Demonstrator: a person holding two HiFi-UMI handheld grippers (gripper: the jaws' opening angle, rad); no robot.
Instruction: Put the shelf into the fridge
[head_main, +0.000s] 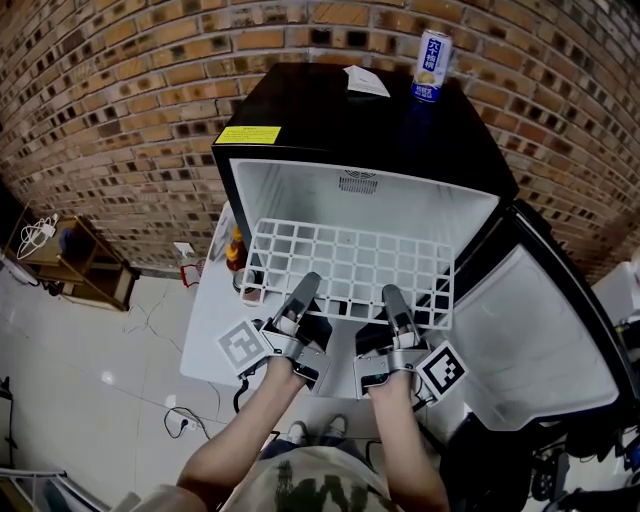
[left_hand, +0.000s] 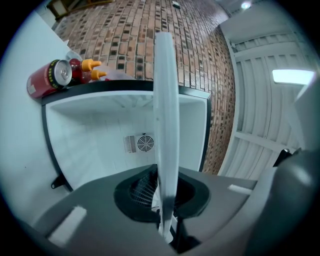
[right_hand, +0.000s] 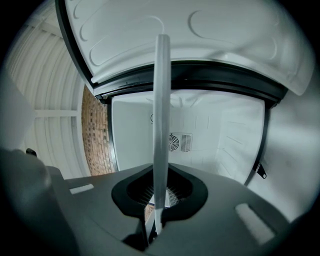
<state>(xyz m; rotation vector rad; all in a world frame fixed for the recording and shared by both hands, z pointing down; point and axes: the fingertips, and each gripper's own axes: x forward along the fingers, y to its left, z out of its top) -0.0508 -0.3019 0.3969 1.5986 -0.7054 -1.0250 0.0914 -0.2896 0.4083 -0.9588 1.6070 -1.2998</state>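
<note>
A white wire-grid shelf is held level in front of the open black mini fridge, its far edge at the mouth of the white cavity. My left gripper is shut on the shelf's near edge on the left side, and my right gripper is shut on it on the right side. In the left gripper view the shelf shows edge-on between the jaws, with the cavity's back vent behind. The right gripper view also shows the shelf edge-on, clamped.
The fridge door hangs open to the right. A drink can and a paper sit on the fridge top. A red can and bottles stand left of the fridge. The brick wall is behind.
</note>
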